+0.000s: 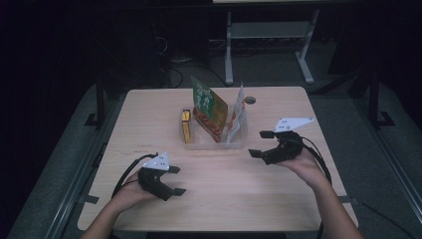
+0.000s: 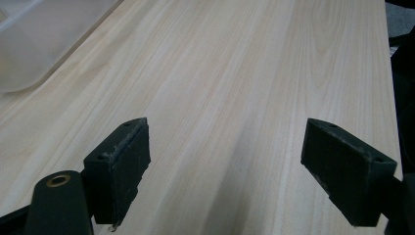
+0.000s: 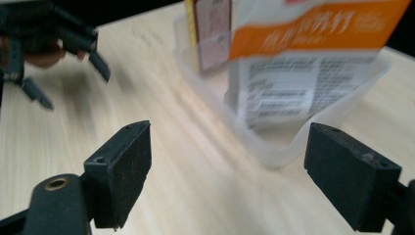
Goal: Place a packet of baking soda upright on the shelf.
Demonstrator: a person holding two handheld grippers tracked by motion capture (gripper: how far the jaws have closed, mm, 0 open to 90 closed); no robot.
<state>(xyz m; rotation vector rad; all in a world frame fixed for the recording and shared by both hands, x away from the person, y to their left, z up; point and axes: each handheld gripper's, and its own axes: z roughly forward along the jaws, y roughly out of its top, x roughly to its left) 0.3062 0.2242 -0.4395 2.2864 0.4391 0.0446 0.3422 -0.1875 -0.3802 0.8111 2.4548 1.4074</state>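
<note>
High view: a clear plastic bin [image 1: 214, 142] mid-desk holds a green-red pouch [image 1: 209, 107], a white-orange packet [image 1: 238, 117] and a yellow box [image 1: 186, 125]. The right gripper [image 1: 260, 144] hangs beside it, fingers spread and empty.

Left gripper view: the left gripper [image 2: 225, 161] is spread over bare light wooden desk [image 2: 244, 73].

Right gripper view: the packet leans at the bin's near wall; coming in low could shove the light bin.

A pale wooden tabletop [image 1: 149, 114] stood on dark grey carpet [image 1: 45, 164]. Near its far edge, right of the middle, a round cable hole [image 1: 250, 100] showed. Beyond the far edge a grey metal frame [image 1: 268, 35] of another table rose from the floor, with dark cables [image 1: 174, 69] left of it.
</note>
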